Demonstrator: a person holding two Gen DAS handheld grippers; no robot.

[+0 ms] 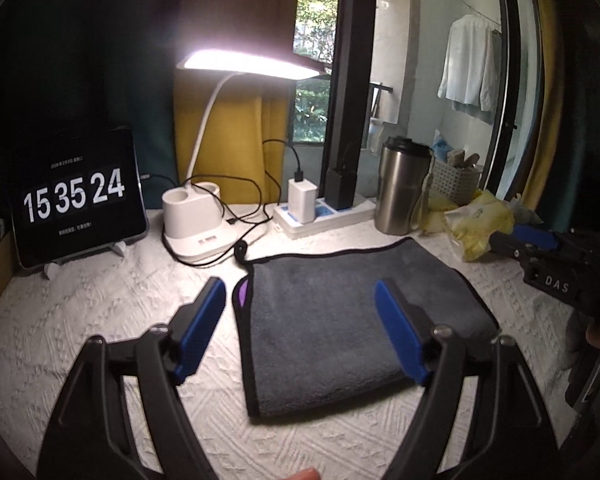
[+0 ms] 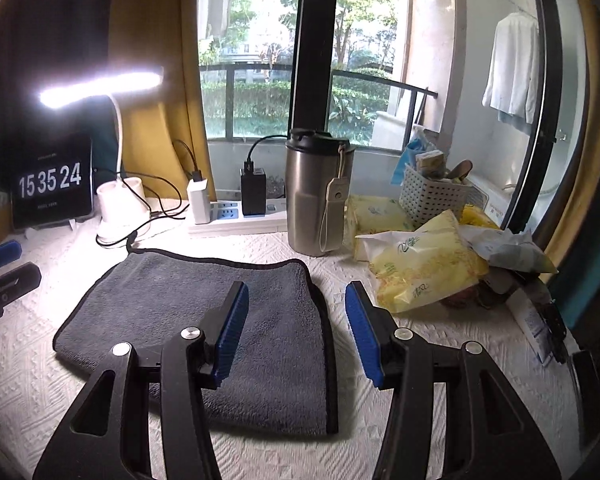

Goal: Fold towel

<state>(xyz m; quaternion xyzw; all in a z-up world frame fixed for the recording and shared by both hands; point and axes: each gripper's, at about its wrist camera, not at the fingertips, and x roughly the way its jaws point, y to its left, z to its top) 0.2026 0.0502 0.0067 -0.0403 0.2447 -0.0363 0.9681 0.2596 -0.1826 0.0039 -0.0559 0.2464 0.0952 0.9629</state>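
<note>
My left gripper and right gripper both hang released, jaws spread, gripping nothing. The grey towel lies folded flat on the white-clothed counter, the steel tumbler at its 1 o'clock.

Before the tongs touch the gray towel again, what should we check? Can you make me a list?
1. Left tongs open: ok, wide apart and holding nothing.
2. Right tongs open: ok, also holding nothing.
3. Towel lies flat on the table cloth: ok, already folded over, black edge even.
4. Towel edge within reach: ok, its right edge sits between the right tongs' fingers.
5. Room around the towel: not ok on the right, yellow bags and the steel cup sit close; the black cord touches the far corner.
6. How many layers are folded: cannot tell.
</note>
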